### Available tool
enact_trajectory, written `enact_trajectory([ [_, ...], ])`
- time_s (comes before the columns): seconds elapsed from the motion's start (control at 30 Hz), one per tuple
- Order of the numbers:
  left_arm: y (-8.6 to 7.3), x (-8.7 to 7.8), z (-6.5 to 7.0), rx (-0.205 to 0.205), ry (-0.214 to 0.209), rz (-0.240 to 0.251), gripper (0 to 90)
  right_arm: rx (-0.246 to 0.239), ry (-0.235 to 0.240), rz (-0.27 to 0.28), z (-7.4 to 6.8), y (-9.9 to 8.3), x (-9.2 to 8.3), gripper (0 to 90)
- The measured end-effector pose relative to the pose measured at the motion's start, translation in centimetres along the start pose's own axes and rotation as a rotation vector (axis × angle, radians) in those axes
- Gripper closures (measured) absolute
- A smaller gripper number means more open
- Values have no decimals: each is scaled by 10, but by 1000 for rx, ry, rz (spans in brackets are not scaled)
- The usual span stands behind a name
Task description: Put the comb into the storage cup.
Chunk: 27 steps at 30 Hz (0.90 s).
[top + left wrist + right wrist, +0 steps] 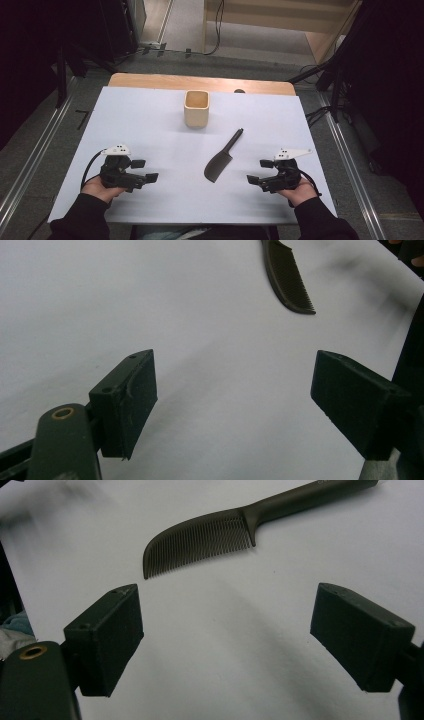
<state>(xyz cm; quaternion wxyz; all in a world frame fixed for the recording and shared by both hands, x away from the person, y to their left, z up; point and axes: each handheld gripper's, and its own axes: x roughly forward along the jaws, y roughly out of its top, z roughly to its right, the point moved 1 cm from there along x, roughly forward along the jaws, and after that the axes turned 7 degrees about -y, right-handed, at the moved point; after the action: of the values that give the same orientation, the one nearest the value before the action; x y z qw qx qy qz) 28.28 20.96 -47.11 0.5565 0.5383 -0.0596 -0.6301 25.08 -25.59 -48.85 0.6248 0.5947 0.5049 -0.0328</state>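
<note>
So this looks like the very start of things. The dark comb [220,162] is lying flat on the white table [150,115], roughly in the middle, with its handle pointing up and away toward the far right and the toothed end nearer the person. Nothing is touching it.

Behind it, well apart, is a small wooden cup [196,108], standing upright and, as far as I can tell from the high view, with nothing in it. My guess is the comb ends up in there, but that's just me reading the layout.

Both tools are parked low on the near side. The left gripper [145,170] sits to the comb's left, jaws spread wide with nothing between them, and its own view has the comb [289,277] off at the top, clearly out of reach. The right gripper [260,171] is on the comb's other side, also spread and holding nothing. In its view the comb [210,542] lies just ahead of the jaws, teeth facing them, so it seems the better placed of the two to go in.

Progress so far, basically zero: no grab, no lift, cup untouched. What's left is the whole thing: close in, pinch the comb, carry it over
</note>
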Motion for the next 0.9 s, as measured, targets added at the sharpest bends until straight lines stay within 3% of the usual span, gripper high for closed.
enact_trajectory([
  [0.37,-1,-1,-1,-4,5,-4,191,-18,3,-20,-1,1,4,120],
  [0.8,-2,-1,0,5,8,-8,191,-16,7,9,-4,5,2,120],
  [0.9,-1,-2,0,1,-8,4,191,-20,8,21,-7,5,1,120],
])
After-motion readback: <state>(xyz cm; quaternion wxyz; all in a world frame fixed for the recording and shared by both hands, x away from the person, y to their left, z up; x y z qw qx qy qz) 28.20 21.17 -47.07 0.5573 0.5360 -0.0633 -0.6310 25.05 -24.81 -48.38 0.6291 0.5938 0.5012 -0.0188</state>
